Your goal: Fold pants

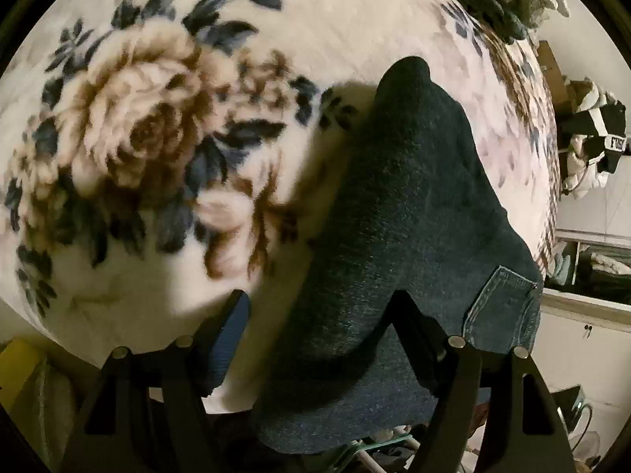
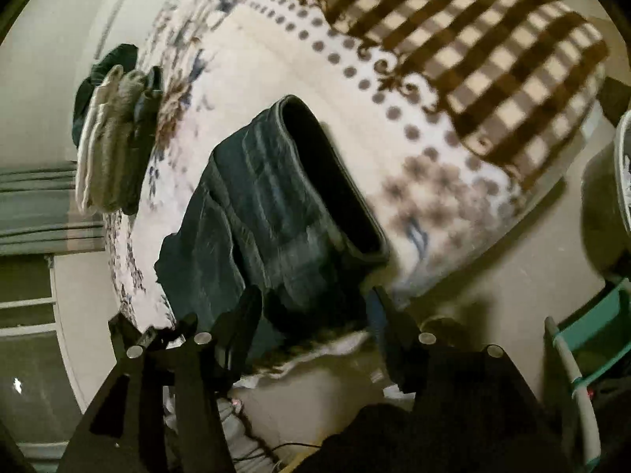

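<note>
Dark blue jeans (image 1: 398, 216) lie on a cream floral blanket (image 1: 138, 126), running away from me, with a back pocket (image 1: 501, 299) at the near right. My left gripper (image 1: 319, 307) is open with the near edge of the jeans between its fingers. In the right wrist view the jeans (image 2: 268, 213) lie bunched, with the waistband opening (image 2: 327, 181) gaping toward the right. My right gripper (image 2: 315, 303) is open at the near edge of the jeans, a finger on each side of it.
A brown checked blanket (image 2: 473, 51) covers the far part of the bed. Folded clothes (image 2: 106, 146) are stacked at the left of the right wrist view. A striped garment (image 1: 595, 130) and shelves stand beyond the bed's right edge. A teal frame (image 2: 583, 339) is at the right.
</note>
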Action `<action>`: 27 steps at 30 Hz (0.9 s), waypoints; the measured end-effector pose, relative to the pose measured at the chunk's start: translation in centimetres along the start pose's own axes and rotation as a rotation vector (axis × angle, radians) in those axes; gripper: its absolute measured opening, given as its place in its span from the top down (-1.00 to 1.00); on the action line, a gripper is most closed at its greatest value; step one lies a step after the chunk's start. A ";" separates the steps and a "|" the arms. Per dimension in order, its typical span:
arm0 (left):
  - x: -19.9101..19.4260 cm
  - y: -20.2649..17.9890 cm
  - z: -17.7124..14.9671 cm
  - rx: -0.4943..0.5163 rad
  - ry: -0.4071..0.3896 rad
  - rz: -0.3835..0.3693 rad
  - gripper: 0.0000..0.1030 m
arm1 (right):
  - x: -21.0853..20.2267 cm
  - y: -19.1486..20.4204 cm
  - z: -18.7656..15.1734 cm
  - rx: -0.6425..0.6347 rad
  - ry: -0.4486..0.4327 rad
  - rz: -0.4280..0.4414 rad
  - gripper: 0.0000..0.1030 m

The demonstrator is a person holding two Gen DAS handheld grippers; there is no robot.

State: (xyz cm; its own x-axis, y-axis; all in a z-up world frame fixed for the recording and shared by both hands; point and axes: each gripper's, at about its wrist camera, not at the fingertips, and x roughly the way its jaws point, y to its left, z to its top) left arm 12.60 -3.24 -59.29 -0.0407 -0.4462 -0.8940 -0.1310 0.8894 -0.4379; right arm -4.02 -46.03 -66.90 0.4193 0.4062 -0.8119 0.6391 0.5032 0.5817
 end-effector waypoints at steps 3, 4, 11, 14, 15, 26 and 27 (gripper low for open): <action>0.2 -0.5 0.2 0.020 0.011 0.016 -0.42 | 1.9 0.0 -2.4 -0.056 0.043 -0.058 -0.15; 0.2 -0.6 0.2 0.026 0.013 0.022 -0.42 | 2.7 0.0 -2.7 -0.063 0.057 -0.063 -0.15; 0.9 -2.3 0.5 0.074 0.026 0.072 -0.42 | 6.0 0.9 -2.3 -0.120 -0.008 -0.066 0.22; 1.1 -2.6 0.6 0.087 0.033 0.081 -0.42 | 6.6 0.5 -1.5 -0.101 -0.035 -0.118 0.35; 1.1 -2.8 0.6 0.096 0.031 0.088 -0.42 | 6.8 0.4 -1.4 -0.086 -0.034 -0.117 0.35; 1.1 -1.8 0.1 0.043 0.020 -0.048 -0.40 | 2.5 -4.8 -2.5 0.110 -0.016 0.169 -0.77; 1.4 -1.7 0.0 0.039 0.019 -0.063 -0.40 | 2.9 -4.9 -2.4 0.111 -0.009 0.205 -0.77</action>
State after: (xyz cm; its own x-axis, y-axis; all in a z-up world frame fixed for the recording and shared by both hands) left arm 12.77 -5.38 -59.76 -0.0525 -0.5032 -0.8626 -0.0957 0.8623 -0.4972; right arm -7.43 -45.51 -71.95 0.5531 0.4842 -0.6780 0.6069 0.3233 0.7260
